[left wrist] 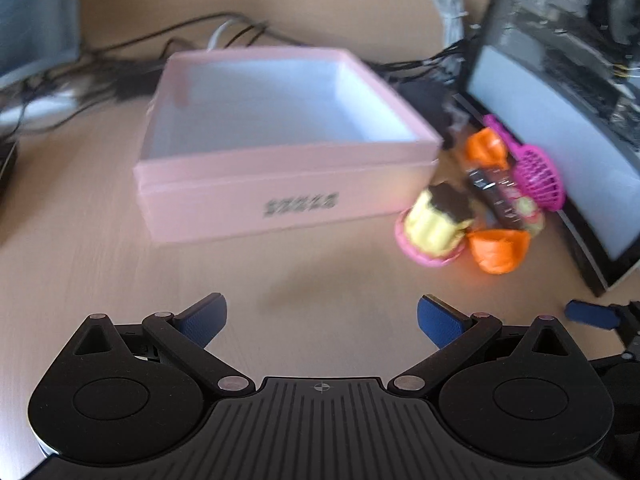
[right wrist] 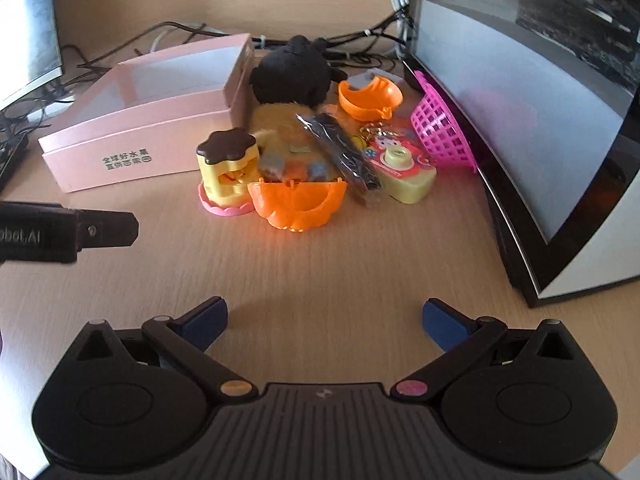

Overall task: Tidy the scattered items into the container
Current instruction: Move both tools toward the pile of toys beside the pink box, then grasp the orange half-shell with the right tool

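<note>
The left gripper (left wrist: 322,320) hangs over the bare desk (left wrist: 320,272) with jaws spread wide and nothing between them; the pink box (left wrist: 280,184) sits at its 12 o'clock, open-topped, white inside, and blurred in this view. The toys lie in a heap at its 2 o'clock, touching the box's right corner. The right gripper (right wrist: 324,322) is likewise wide and holds nothing; from its camera the heap is at 12 o'clock and the box (right wrist: 136,136) at 10 o'clock, with printed characters on its near wall.

In the right view the pudding toy (right wrist: 226,168), yellow with a brown top on a pink base, stands just beside the box; an orange shell (right wrist: 296,204) leans against it at its 3 o'clock; a second orange shell (right wrist: 370,96) lies farther back at 1 o'clock. A dark wrapped bar (right wrist: 344,152) slants across the middle of the heap; a yellow toy camera (right wrist: 400,168) lies at its right, touching it. A pink basket (right wrist: 442,132) tips on its side against the monitor (right wrist: 520,120) at 2 o'clock. A black plush (right wrist: 292,76) sits behind the heap, near the box's far corner; cables (right wrist: 180,32) trail along the desk's back edge. The left gripper's fingertip (right wrist: 108,230) pokes in at 9 o'clock.
</note>
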Demonstrator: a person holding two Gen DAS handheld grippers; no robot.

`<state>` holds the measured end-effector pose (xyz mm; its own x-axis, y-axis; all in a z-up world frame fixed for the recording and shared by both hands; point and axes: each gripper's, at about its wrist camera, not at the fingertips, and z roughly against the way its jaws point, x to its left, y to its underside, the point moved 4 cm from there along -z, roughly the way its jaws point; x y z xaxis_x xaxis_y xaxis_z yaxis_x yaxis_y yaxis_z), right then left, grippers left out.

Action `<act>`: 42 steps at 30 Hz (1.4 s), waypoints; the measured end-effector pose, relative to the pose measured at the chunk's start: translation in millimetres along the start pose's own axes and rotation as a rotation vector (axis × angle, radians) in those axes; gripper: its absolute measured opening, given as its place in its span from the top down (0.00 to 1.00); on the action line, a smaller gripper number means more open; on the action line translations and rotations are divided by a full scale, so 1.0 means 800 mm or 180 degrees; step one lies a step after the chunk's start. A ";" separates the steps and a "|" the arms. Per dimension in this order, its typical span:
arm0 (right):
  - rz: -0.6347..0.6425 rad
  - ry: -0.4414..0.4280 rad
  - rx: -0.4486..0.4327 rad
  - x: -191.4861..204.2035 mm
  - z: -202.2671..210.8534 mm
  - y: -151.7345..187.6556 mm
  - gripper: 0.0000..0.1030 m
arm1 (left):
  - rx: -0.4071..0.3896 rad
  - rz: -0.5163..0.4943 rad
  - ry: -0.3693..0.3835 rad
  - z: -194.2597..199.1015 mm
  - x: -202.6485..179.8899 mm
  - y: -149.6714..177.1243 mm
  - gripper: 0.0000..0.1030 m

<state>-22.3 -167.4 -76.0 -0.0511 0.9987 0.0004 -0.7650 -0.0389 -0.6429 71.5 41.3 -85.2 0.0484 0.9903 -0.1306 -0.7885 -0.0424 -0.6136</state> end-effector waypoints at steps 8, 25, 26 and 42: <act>0.0330 -0.0128 -0.0420 0.012 0.003 -0.025 0.30 | -0.0284 0.0158 -0.0042 0.027 0.028 -0.006 0.00; 0.1440 -0.0599 -0.0629 0.092 -0.018 -0.066 0.59 | -0.0289 0.0431 -0.0029 0.046 0.051 0.011 0.00; 0.1420 -0.0612 -0.0576 0.089 -0.019 -0.063 0.60 | -0.0303 0.0400 -0.0019 0.046 0.049 0.011 0.00; 0.0755 -0.0161 -0.0345 0.004 0.015 -0.023 0.60 | -0.0295 -0.0501 0.0115 -0.009 -0.040 -0.018 0.00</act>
<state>-16.2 -163.9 -54.8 -0.2549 0.9591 -0.1234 -0.6546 -0.2651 -0.7080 86.0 8.9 -77.9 0.1901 0.9803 -0.0543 -0.7097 0.0990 -0.6975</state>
